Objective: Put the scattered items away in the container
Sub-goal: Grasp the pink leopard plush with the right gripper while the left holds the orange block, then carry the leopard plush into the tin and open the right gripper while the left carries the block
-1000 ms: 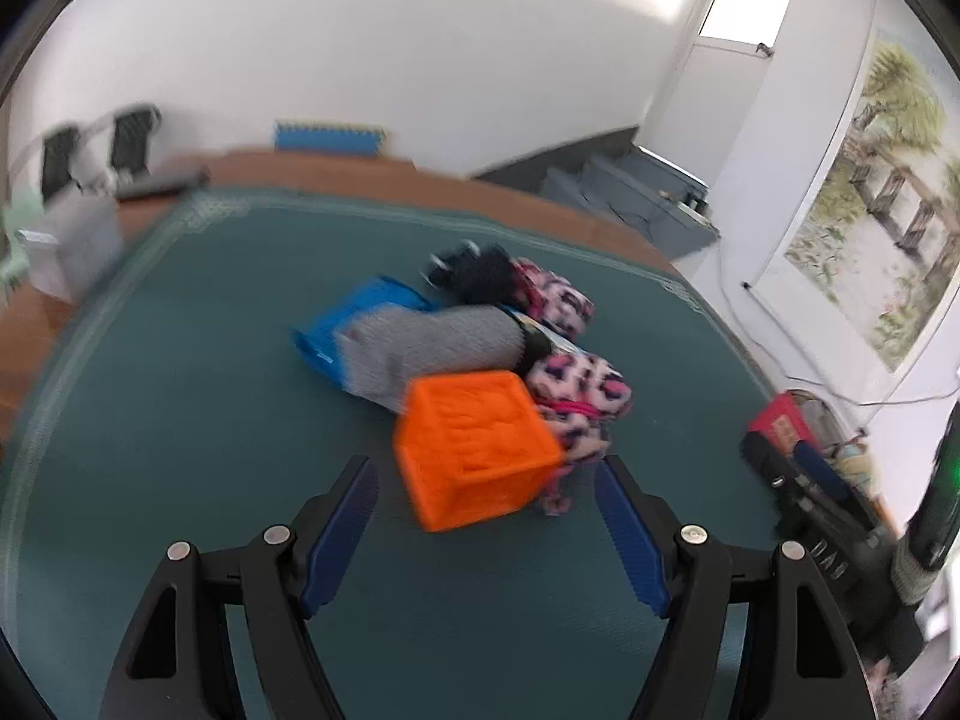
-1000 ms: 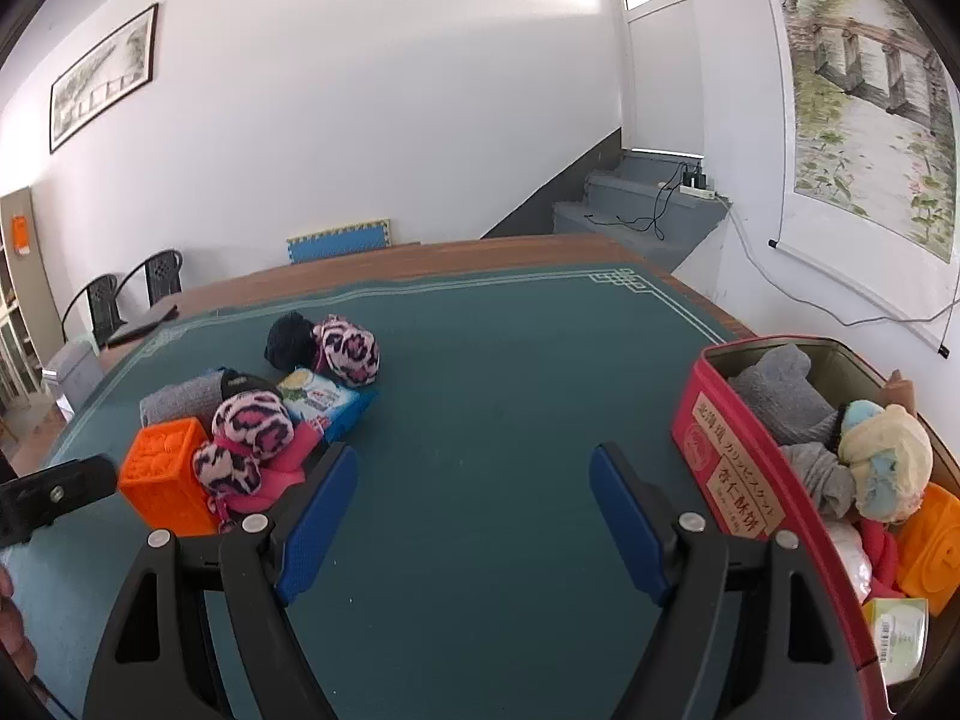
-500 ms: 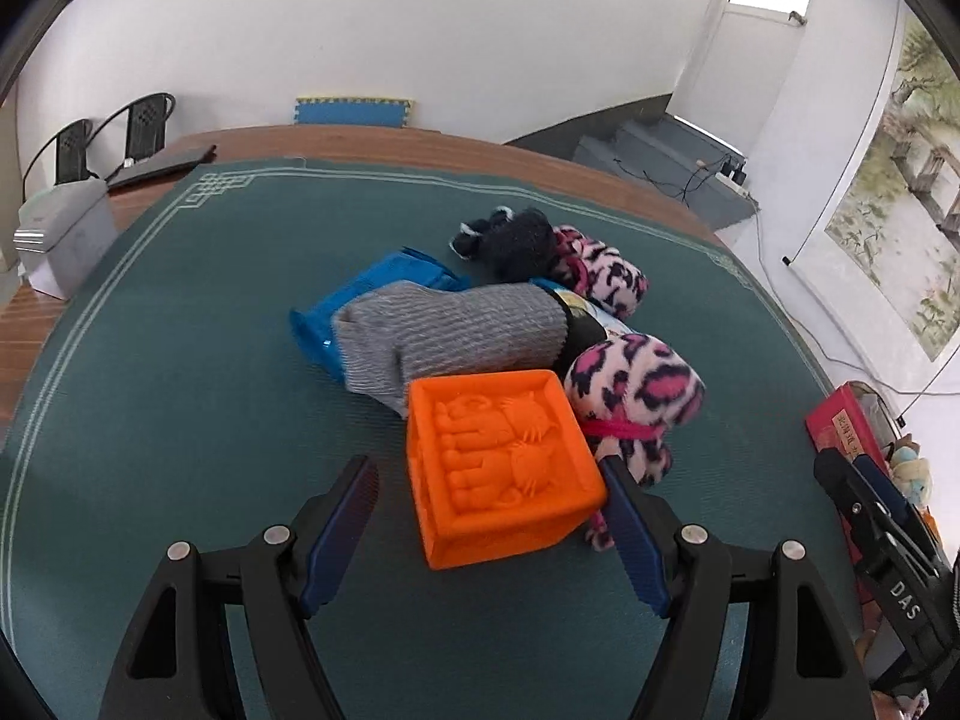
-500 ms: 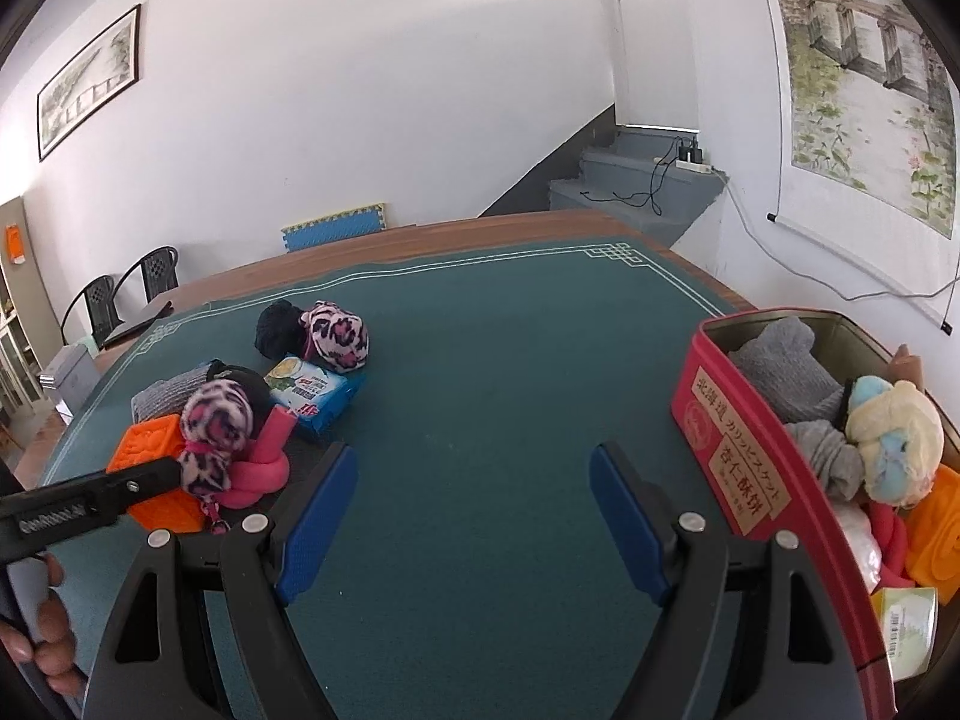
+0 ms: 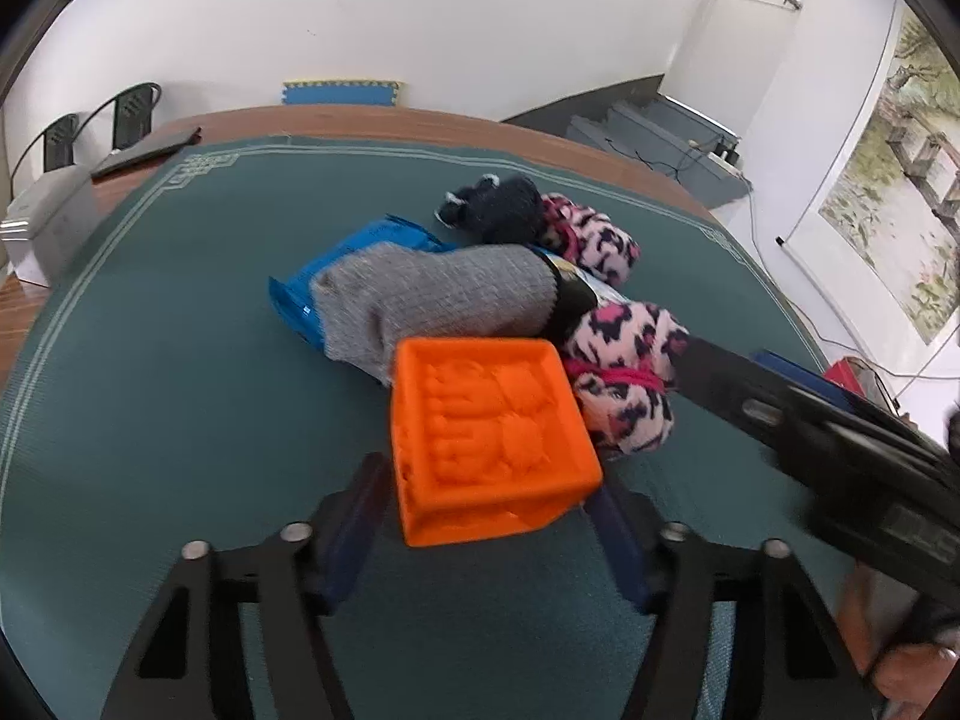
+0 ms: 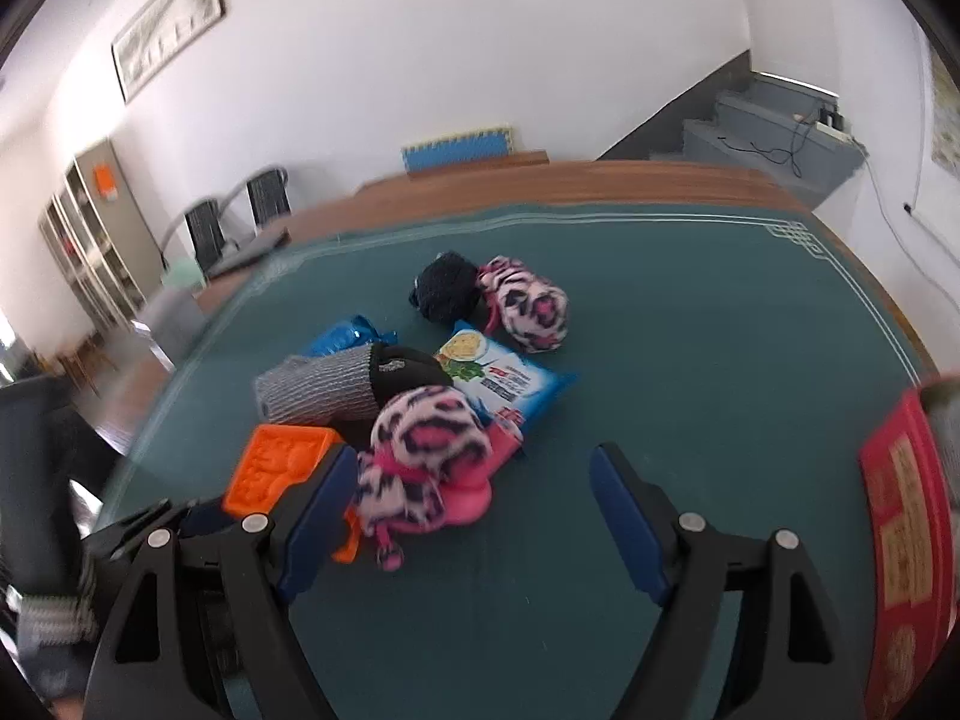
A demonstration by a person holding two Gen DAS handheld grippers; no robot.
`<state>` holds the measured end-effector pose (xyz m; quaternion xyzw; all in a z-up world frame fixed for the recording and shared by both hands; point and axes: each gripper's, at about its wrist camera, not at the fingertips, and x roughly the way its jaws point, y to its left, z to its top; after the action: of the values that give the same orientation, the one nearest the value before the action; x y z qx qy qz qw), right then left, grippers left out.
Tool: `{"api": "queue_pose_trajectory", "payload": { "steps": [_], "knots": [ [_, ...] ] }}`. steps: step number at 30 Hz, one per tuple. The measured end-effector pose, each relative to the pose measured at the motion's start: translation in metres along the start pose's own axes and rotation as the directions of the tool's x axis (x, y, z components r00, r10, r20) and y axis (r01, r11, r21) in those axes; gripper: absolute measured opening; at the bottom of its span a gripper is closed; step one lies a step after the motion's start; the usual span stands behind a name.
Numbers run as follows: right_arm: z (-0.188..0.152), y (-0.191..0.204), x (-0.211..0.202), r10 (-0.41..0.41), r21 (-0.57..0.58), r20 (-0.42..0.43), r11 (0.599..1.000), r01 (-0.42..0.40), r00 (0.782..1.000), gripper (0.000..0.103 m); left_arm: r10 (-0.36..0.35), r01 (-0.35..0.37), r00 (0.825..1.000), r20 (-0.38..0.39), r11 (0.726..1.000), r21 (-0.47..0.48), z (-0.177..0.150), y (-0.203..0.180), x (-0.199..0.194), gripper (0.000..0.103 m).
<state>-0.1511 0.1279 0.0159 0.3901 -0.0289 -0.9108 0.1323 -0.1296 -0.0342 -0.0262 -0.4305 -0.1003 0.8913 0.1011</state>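
Both grippers, left gripper [image 5: 489, 531] and right gripper [image 6: 468, 519], have black skeletal frames, silver round screws and blue finger pads [image 6: 624, 525].

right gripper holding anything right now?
No: the right gripper is open, with only green mat between its fingers.

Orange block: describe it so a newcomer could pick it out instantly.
On the green table mat, find the pile of socks and snack packets. The orange block sits at its near edge, between the left gripper jaws, against the grey sock. It alone is rigid, cubic, with embossed faces.
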Motion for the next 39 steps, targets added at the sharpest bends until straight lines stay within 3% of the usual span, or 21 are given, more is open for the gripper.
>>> {"api": "queue_pose_trajectory", "payload": {
  "steps": [6, 10, 12, 15, 23, 33, 39],
  "knots": [
    [0.002, 0.001, 0.041, 0.065, 0.051, -0.088, 0.997, -0.061, 0.994, 0.08, 0.016, -0.016, 1.0, 0.009, 1.0, 0.007, -0.001, -0.003, -0.003, 0.058],
    [0.002, 0.009, 0.042, 0.048, 0.029, -0.076, 0.999, -0.046, 0.996, 0.065, 0.024, -0.025, 1.0, 0.016, 1.0, 0.015, -0.001, -0.004, -0.005, 0.056],
    [0.004, 0.011, 0.035, 0.035, 0.017, -0.06, 0.999, -0.034, 0.998, 0.052, 0.024, -0.025, 0.999, 0.022, 1.0, 0.013, 0.0, -0.004, -0.007, 0.054],
    [0.004, 0.006, 0.016, 0.008, 0.011, -0.02, 1.0, -0.008, 1.0, 0.046, 0.018, -0.018, 0.999, 0.03, 1.0, 0.012, 0.001, -0.005, -0.01, 0.054],
    [-0.009, -0.031, -0.031, -0.079, 0.061, 0.053, 0.995, 0.075, 0.995, 0.046, -0.011, 0.008, 0.998, 0.06, 0.999, 0.047, -0.001, -0.02, -0.022, 0.053],
    [-0.037, -0.063, -0.075, -0.199, 0.102, 0.125, 0.977, 0.187, 0.972, 0.046, -0.109, 0.096, 0.99, 0.091, 0.987, 0.131, -0.006, -0.044, -0.036, 0.053],
    [-0.047, -0.07, -0.09, -0.225, 0.126, 0.153, 0.97, 0.207, 0.962, 0.046, -0.173, 0.15, 0.978, 0.115, 0.971, 0.186, -0.009, -0.058, -0.048, 0.053]
  ]
}}
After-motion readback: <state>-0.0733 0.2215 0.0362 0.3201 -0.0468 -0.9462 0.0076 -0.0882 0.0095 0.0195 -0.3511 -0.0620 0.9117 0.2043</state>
